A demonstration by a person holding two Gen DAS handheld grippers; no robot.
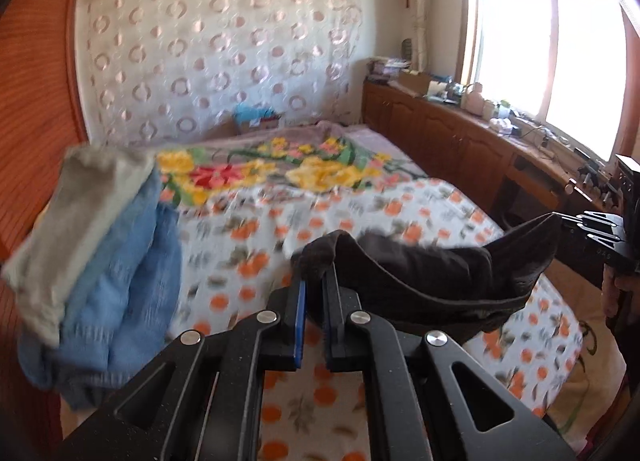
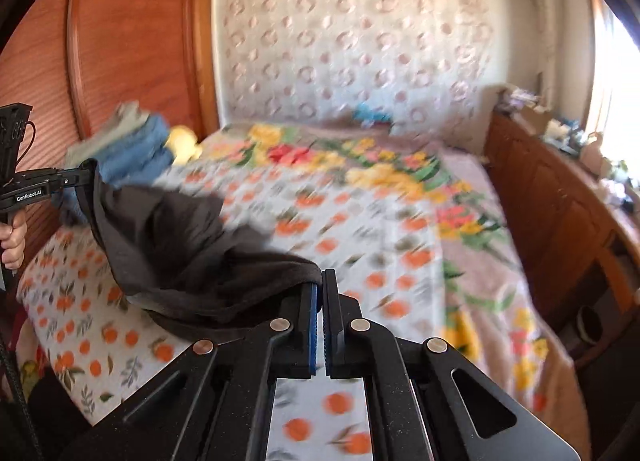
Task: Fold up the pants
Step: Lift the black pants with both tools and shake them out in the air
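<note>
Right wrist view: the only legible writing I find is "GenRobot.AI" in white on the side of my left gripper (image 2: 86, 175), which enters from the left edge with a bare hand (image 2: 14, 239) wrapped round its handle. On the other gripper's body, seen from the left wrist, there are a few pale marks I cannot read. The pants (image 2: 176, 245) are dark, brownish-black, soft and matte, slung in the air between my two grippers and sagging in the middle above the bed (image 2: 360, 229). A thicker hemmed band runs along the lower edge, and the cloth bunches into folds near each grip. My right gripper (image 2: 320, 287) is narrowed almost to closing, blue pads nearly meeting, with a corner of the pants pinched at the tips. From the left wrist, the left gripper (image 1: 314, 279) is likewise drawn close on a bunched end of the pants (image 1: 432, 277), and the far end runs up to the right gripper (image 1: 566, 221) at the frame's right side. Under the garment lies a white sheet printed with oranges (image 1: 420, 201), and beyond it a pinkish blanket with yellow and red flowers (image 1: 280, 165). To the left, a stack of folded clothes (image 1: 100, 257), grey over blue denim, sits blurred against the wooden headboard (image 1: 36, 101). A patterned curtain (image 1: 216, 49) covers the far wall; a cluttered wooden cabinet (image 1: 460, 137) runs under the bright window (image 1: 552, 45).
</note>
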